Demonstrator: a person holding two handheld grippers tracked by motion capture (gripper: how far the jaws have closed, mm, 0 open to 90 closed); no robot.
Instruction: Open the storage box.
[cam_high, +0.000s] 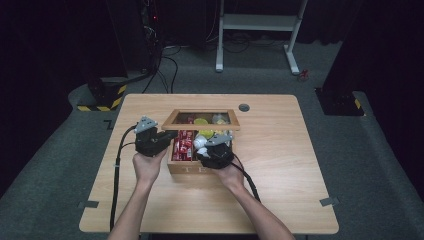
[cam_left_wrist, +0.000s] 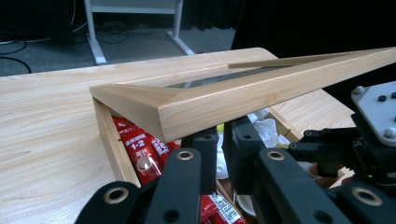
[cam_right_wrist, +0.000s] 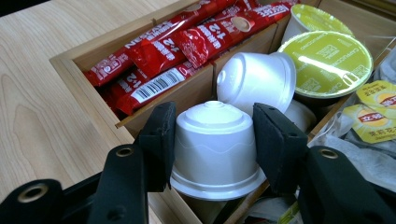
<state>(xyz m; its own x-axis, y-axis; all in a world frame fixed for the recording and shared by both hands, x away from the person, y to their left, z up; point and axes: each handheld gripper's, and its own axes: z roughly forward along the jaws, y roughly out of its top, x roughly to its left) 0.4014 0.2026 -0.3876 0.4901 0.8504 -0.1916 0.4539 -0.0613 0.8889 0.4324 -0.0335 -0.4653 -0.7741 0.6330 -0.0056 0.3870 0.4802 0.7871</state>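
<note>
A wooden box (cam_high: 186, 169) sits mid-table with its glass-paned lid (cam_high: 202, 128) raised. My left gripper (cam_high: 167, 136) reaches in from the left. Its jaws (cam_left_wrist: 222, 137) stand almost together under the lid's front corner (cam_left_wrist: 196, 109), which hides their tips. My right gripper (cam_right_wrist: 215, 135) is shut on a white capsule (cam_right_wrist: 215, 158), held upside down above the box's near middle compartment (cam_high: 204, 146). Another white capsule (cam_right_wrist: 257, 79) lies just behind it. Red sachets (cam_right_wrist: 187, 42) fill the left compartment.
Green-lidded pods (cam_right_wrist: 329, 60) and yellow tea bags (cam_right_wrist: 378, 107) lie in the box's other compartments. The right gripper's body (cam_left_wrist: 355, 144) sits close beside my left jaws. Bare wooden tabletop (cam_high: 280, 150) surrounds the box, with a grey cable port (cam_high: 244, 107) behind it.
</note>
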